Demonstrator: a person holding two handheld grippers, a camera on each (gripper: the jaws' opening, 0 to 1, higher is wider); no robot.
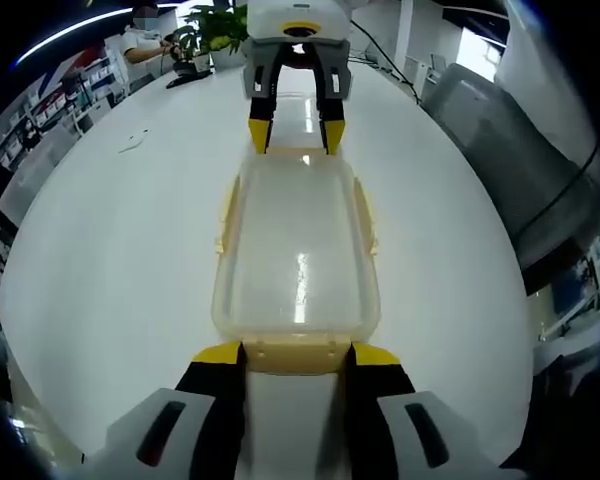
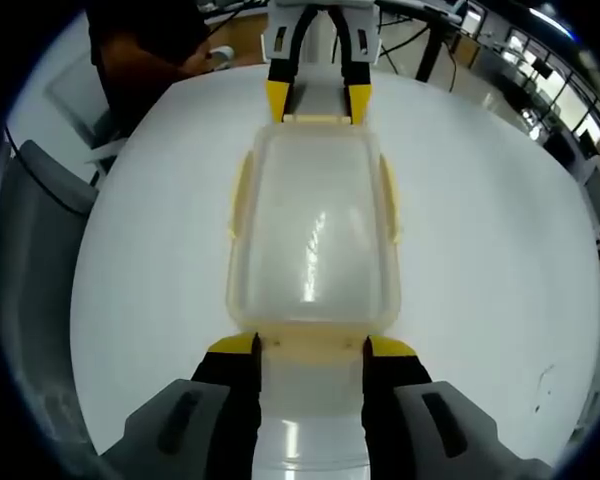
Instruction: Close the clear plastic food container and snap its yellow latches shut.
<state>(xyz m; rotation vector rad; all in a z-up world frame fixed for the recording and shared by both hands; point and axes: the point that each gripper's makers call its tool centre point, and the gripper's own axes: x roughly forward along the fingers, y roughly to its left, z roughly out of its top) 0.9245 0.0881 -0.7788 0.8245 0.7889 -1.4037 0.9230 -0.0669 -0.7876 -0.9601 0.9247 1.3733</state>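
Container (image 1: 297, 265) (one, lidded) between two tongs: left tongs (image 1: 296, 352), right tongs (image 2: 311, 346)

Clear plastic food container (image 1: 297, 262), lid on, flat on white table, yellow latches (image 1: 294, 354) on its sides

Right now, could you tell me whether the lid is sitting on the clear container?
On: the lid covers the container flat on the white table. The left gripper and right gripper straddle the end latches; whether they have snapped, cannot tell.

black claw (image 1: 295, 352), yellow tips, grey housing
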